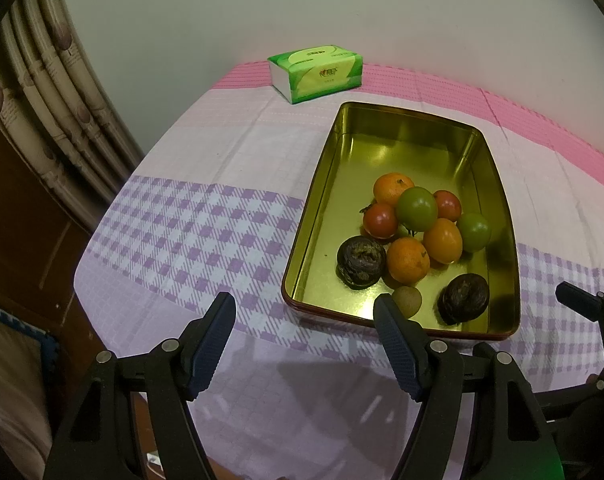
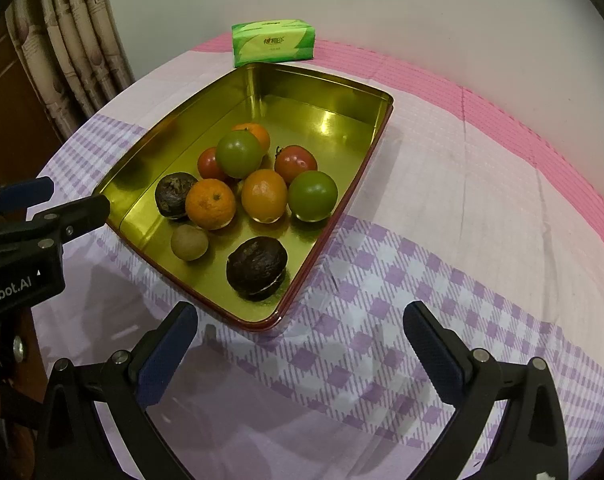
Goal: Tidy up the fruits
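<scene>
Across the table's purple-and-pink checked cloth (image 2: 442,208), your shallow gold rectangular metal tin (image 2: 238,92) holds all the fruit bunched toward its near end: oranges, green and red tomatoes, two wrinkled dark-brown fruits (image 2: 257,267) and a small brownish-green one. Your left gripper (image 1: 304,340) hangs spread and empty over the tin's near-left corner, and your right gripper (image 2: 300,354) is likewise spread, just before the near-right corner. Behind the tin lies a green tissue pack (image 1: 315,72).

Plain pale wall (image 1: 262,8), perhaps curtains (image 1: 42,92) leftward
</scene>
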{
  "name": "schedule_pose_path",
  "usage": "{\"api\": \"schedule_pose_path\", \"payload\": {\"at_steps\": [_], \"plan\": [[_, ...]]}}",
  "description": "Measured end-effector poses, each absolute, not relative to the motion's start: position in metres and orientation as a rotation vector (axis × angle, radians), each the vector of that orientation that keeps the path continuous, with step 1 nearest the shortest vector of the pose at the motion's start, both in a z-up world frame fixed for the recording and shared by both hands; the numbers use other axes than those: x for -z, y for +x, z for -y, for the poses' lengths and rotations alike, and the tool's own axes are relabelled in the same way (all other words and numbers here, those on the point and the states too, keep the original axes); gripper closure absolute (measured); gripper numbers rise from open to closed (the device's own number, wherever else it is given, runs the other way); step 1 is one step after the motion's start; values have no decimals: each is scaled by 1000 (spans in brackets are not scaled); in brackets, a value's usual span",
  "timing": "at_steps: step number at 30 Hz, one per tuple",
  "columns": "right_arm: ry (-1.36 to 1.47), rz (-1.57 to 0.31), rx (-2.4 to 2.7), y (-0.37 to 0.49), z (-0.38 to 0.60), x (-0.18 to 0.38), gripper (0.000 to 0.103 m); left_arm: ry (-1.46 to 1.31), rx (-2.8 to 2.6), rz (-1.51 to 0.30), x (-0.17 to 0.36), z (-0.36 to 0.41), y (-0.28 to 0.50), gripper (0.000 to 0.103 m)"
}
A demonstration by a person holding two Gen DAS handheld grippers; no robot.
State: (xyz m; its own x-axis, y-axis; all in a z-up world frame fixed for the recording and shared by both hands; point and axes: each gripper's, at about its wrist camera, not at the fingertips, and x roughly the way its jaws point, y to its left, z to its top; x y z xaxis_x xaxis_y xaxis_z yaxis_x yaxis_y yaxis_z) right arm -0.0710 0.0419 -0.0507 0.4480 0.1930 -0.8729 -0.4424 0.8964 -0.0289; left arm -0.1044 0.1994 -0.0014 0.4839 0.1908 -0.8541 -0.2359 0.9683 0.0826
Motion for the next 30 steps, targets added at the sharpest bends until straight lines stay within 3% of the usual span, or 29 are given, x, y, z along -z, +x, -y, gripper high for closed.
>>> {"api": "schedule_pose_path", "payload": {"at_steps": [30], "plan": [[-266, -1047, -407, -72, -43, 52, 1, -28, -250, -1028, 1, -198, -102, 31]]}}
